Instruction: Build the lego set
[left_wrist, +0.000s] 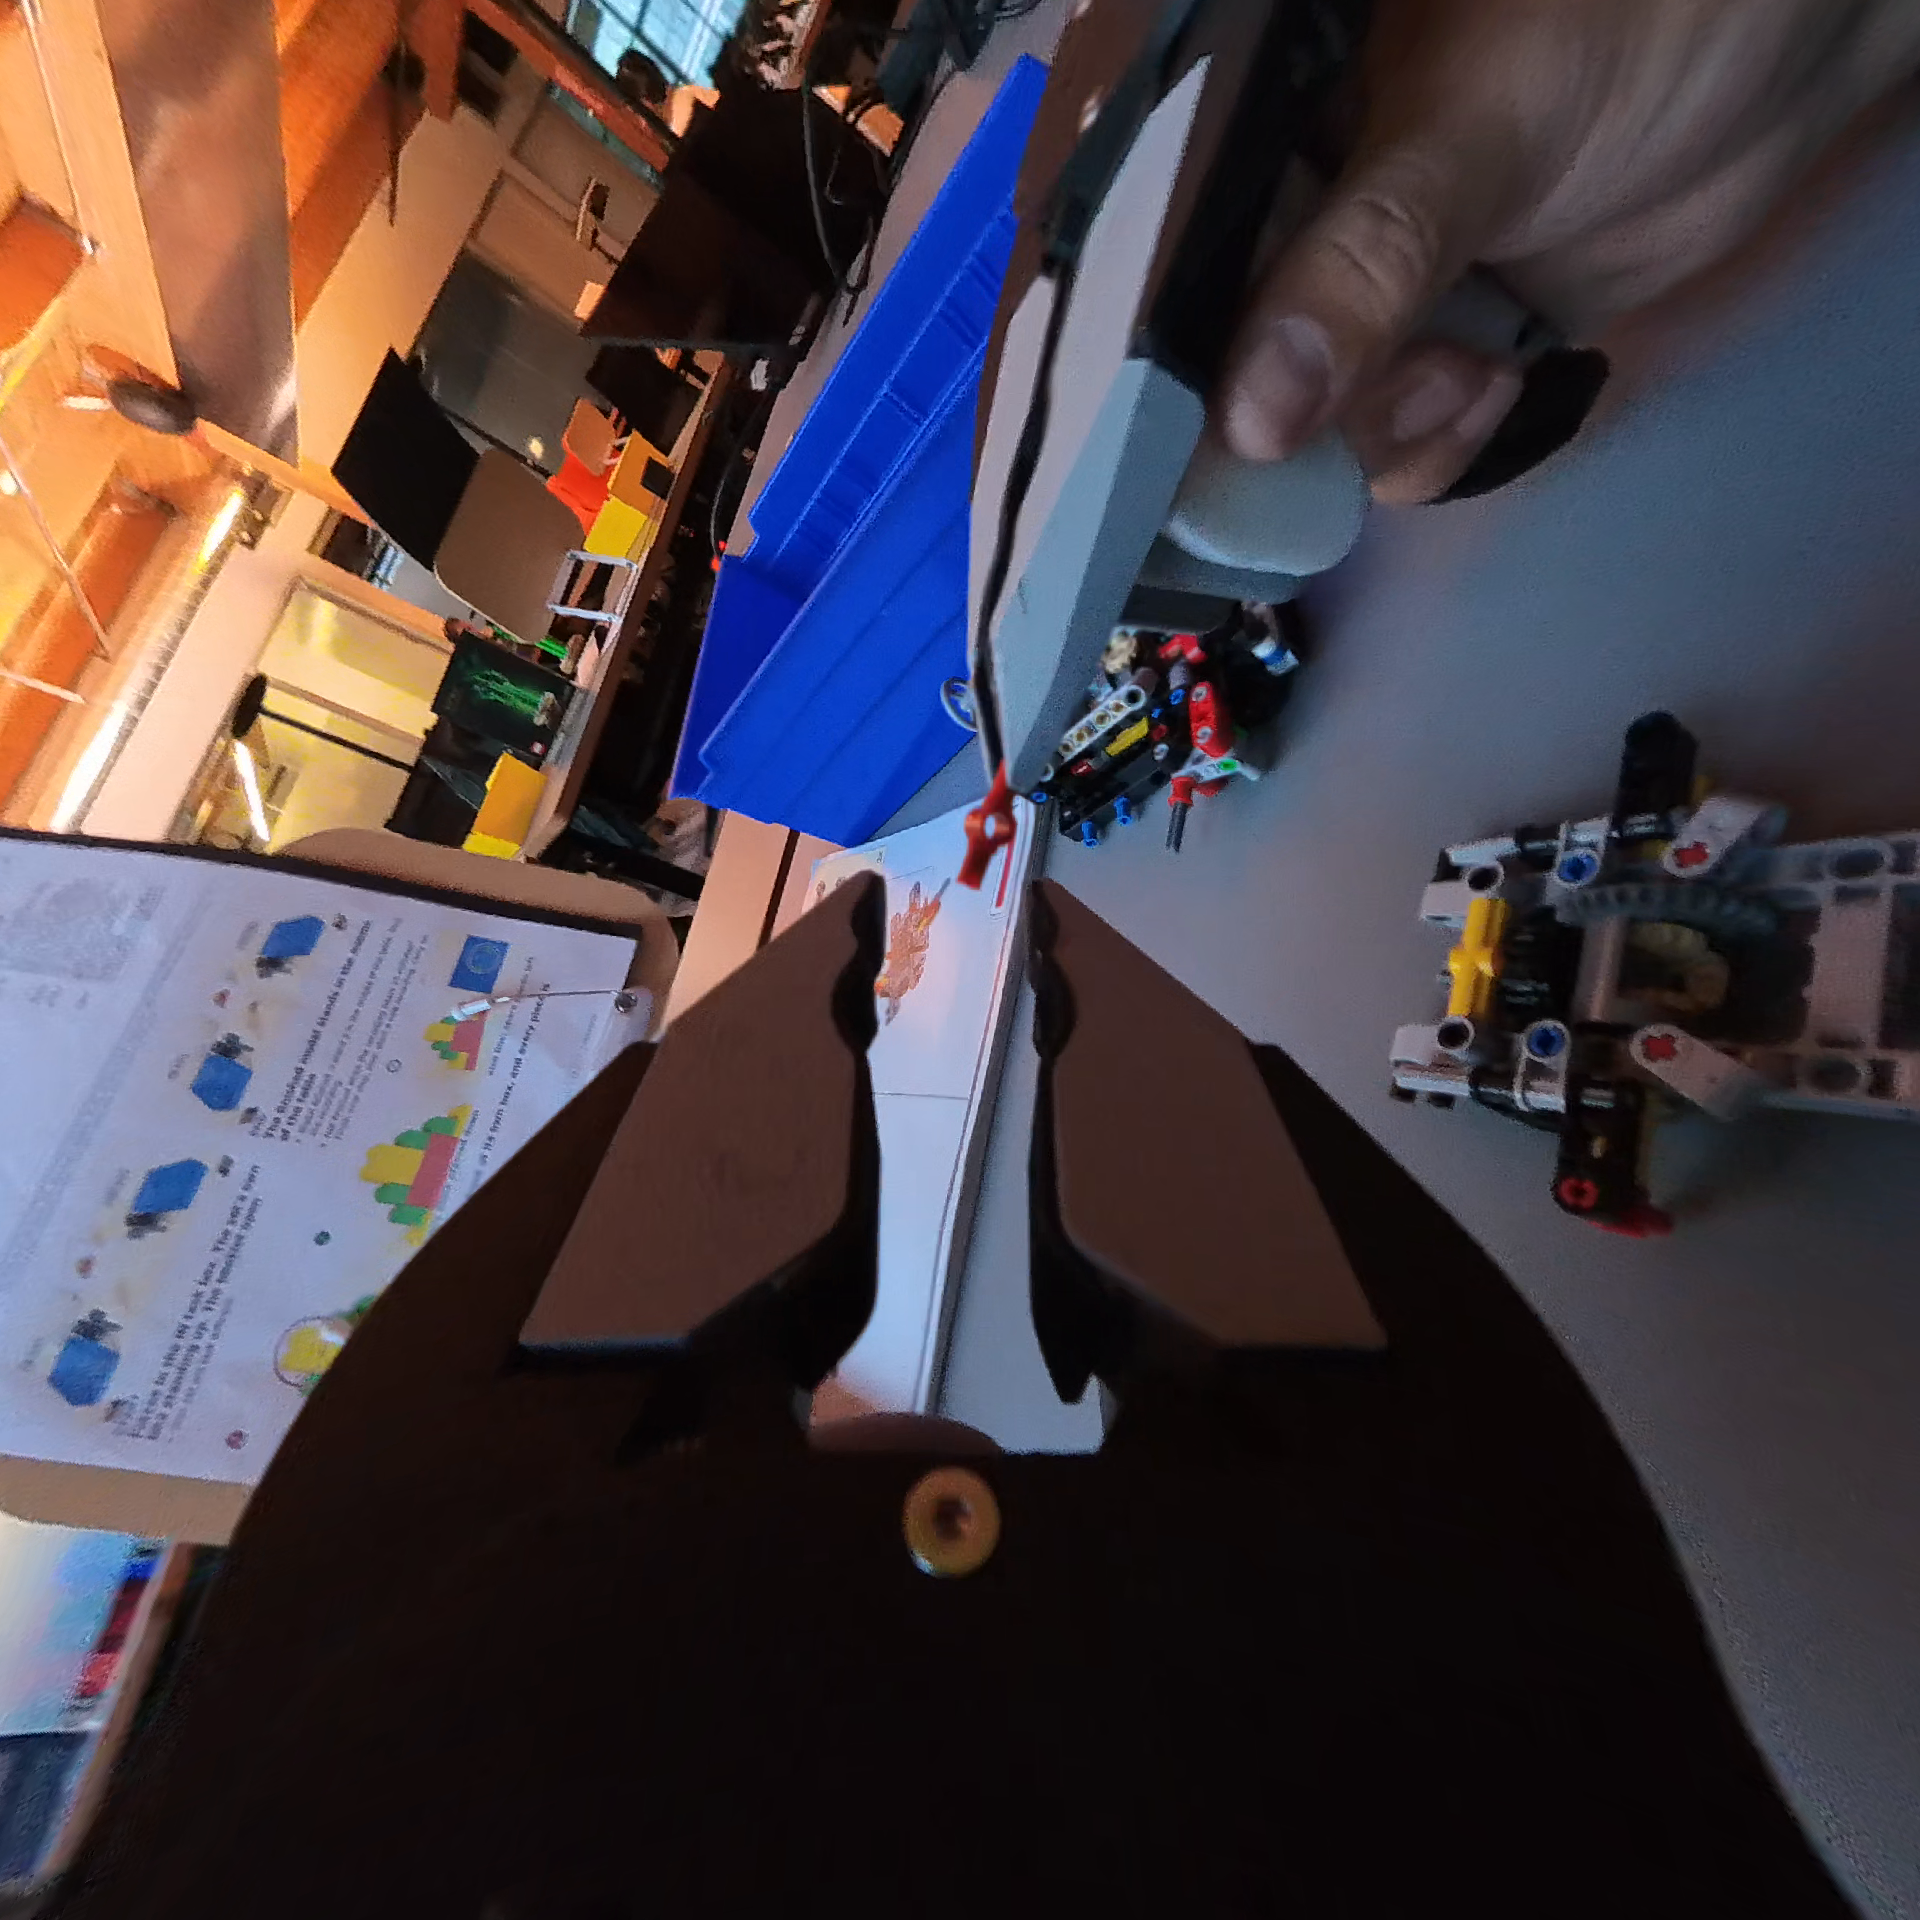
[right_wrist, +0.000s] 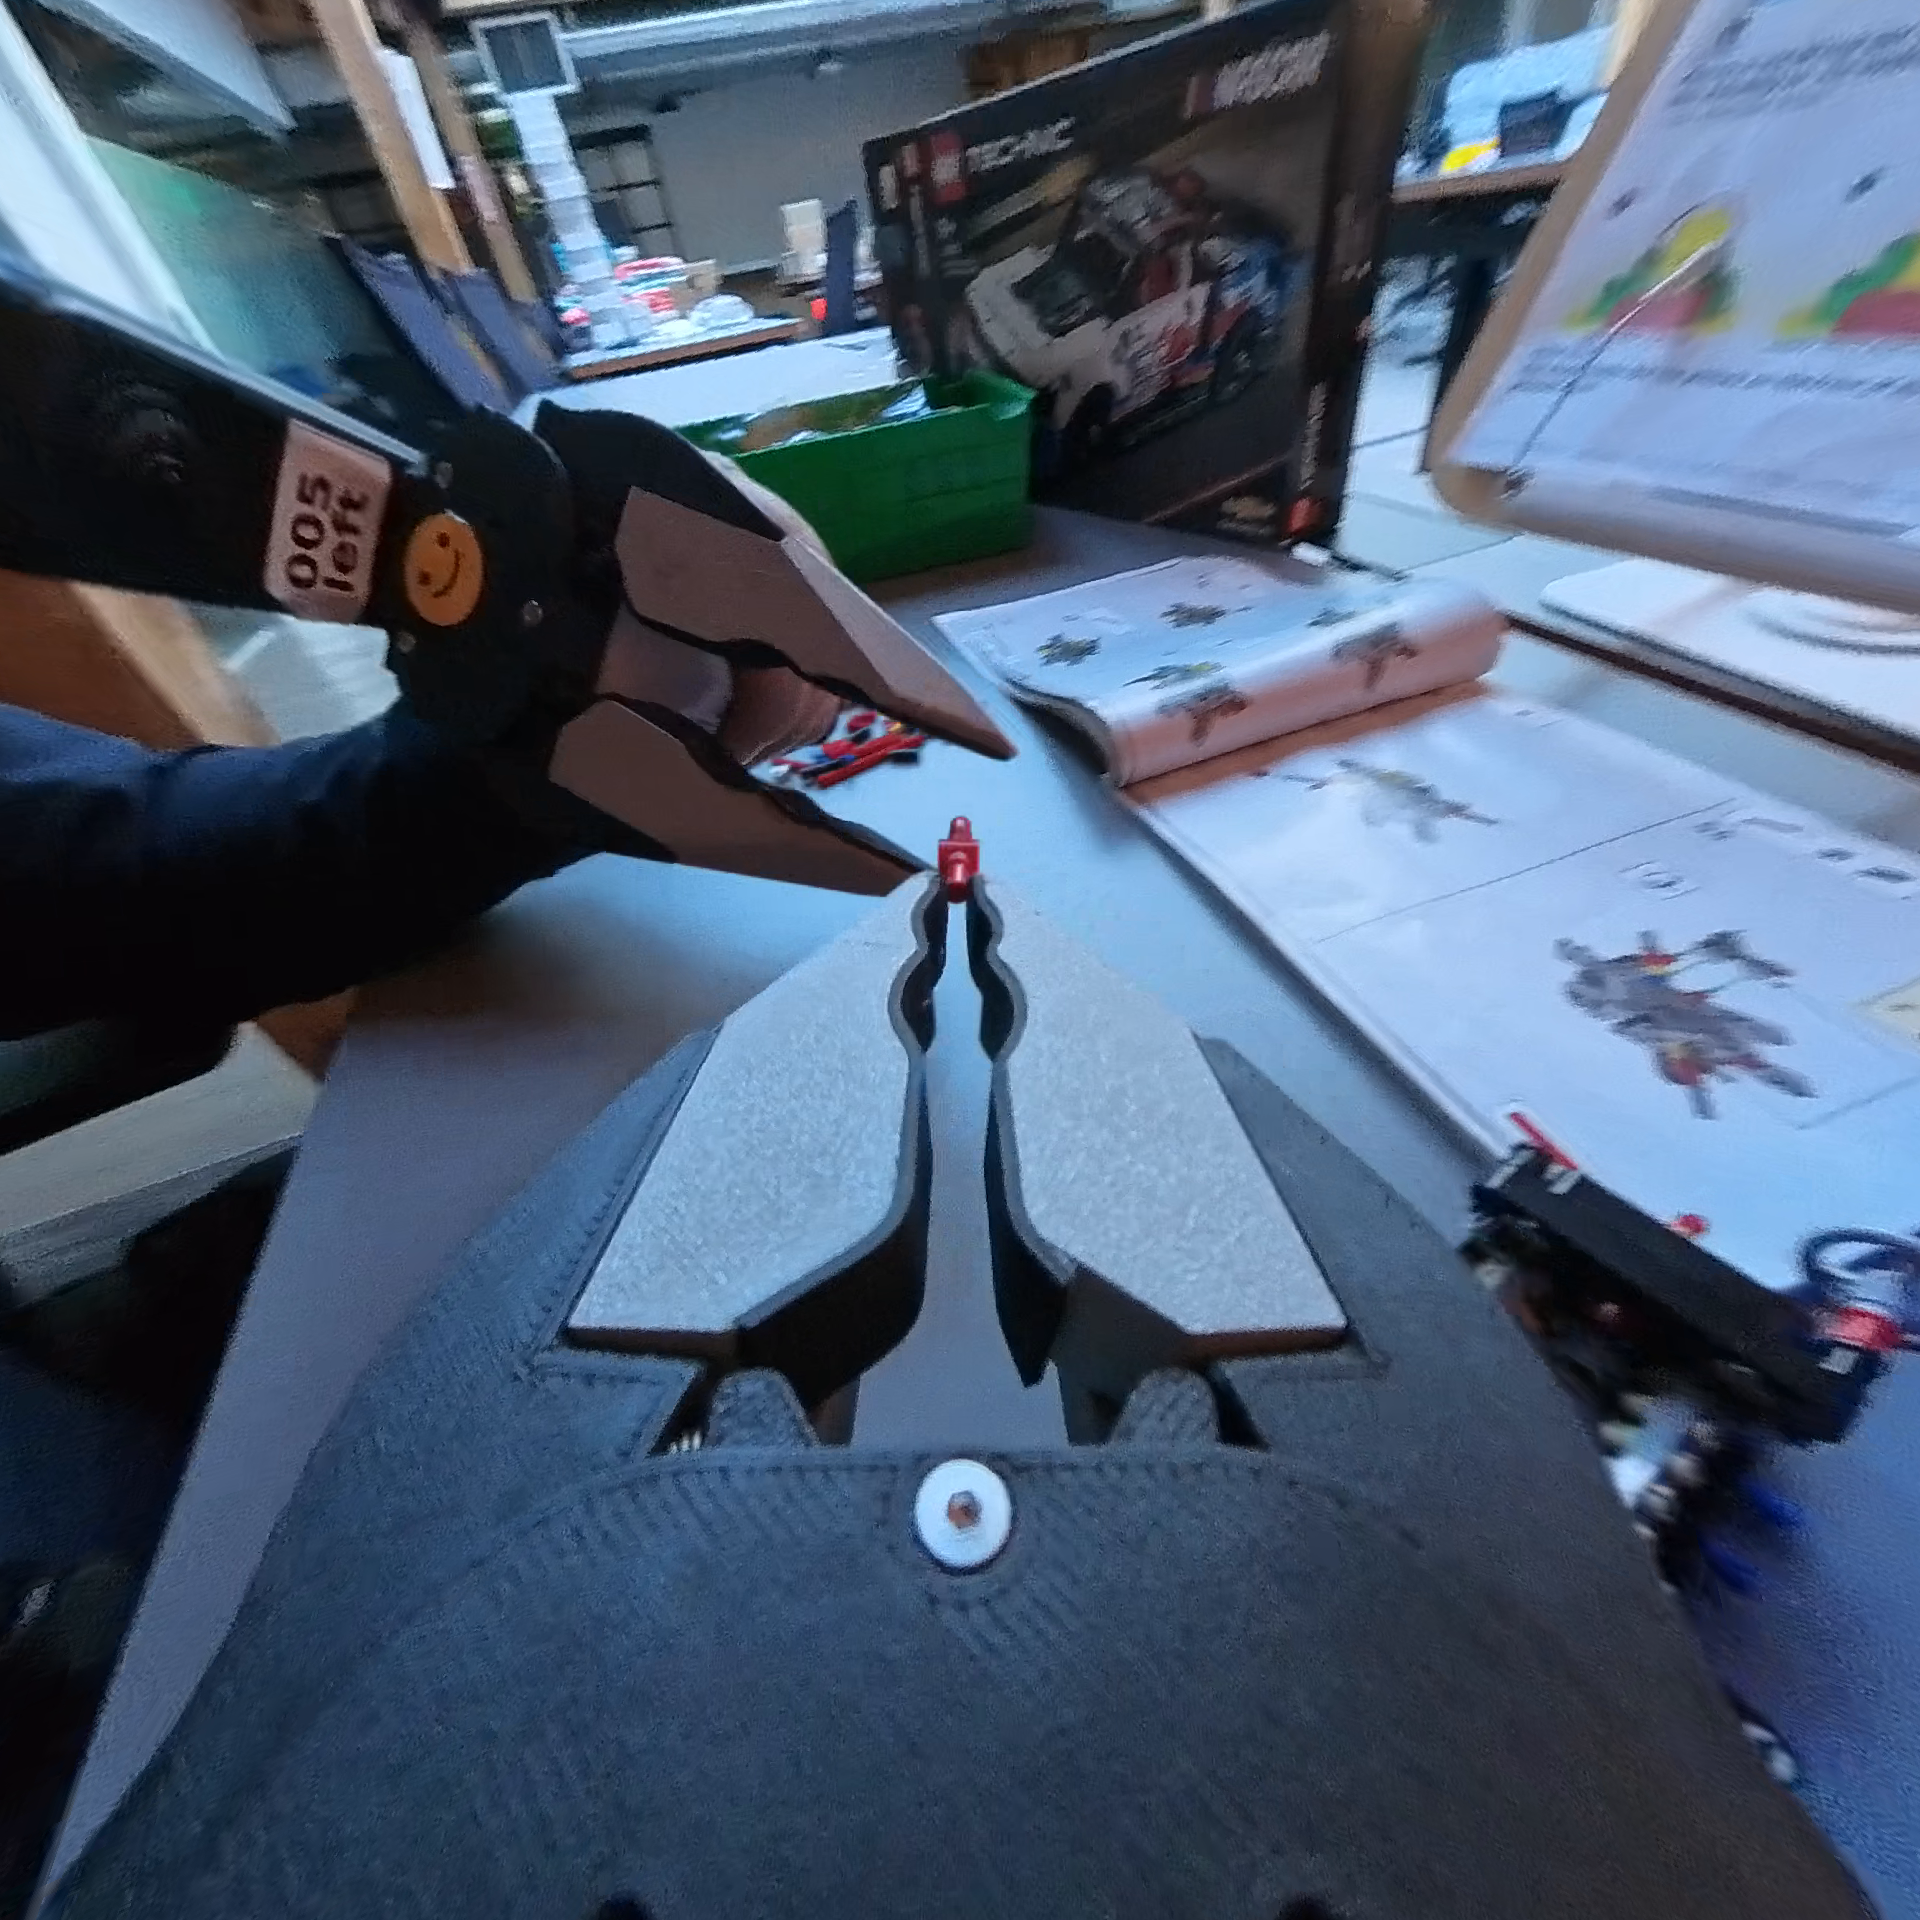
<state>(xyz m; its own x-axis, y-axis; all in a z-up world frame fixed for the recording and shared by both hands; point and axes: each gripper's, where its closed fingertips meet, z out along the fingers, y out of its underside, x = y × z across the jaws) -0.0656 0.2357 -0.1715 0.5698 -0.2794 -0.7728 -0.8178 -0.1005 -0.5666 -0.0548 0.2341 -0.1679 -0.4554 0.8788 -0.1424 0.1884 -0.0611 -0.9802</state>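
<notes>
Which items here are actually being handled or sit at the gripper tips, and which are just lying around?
Handled or at the tips:
- right gripper, pinching the small red pin
- left gripper, open, tips beside that pin

Lying about:
- open instruction booklet
- partly built model
- blue bin
- green bin

You had printed writing on the pink sticker (right_wrist: 327, 535) on the left gripper (right_wrist: 966, 810), the black box (right_wrist: 1143, 260), the sheet (left_wrist: 260, 1091) and the booklet (right_wrist: 1247, 655).

Blue bin (left_wrist: 862, 582), green bin (right_wrist: 904, 468), open instruction booklet (right_wrist: 1455, 831) (pages blurred), boxed car kit (right_wrist: 1132, 260).
</notes>
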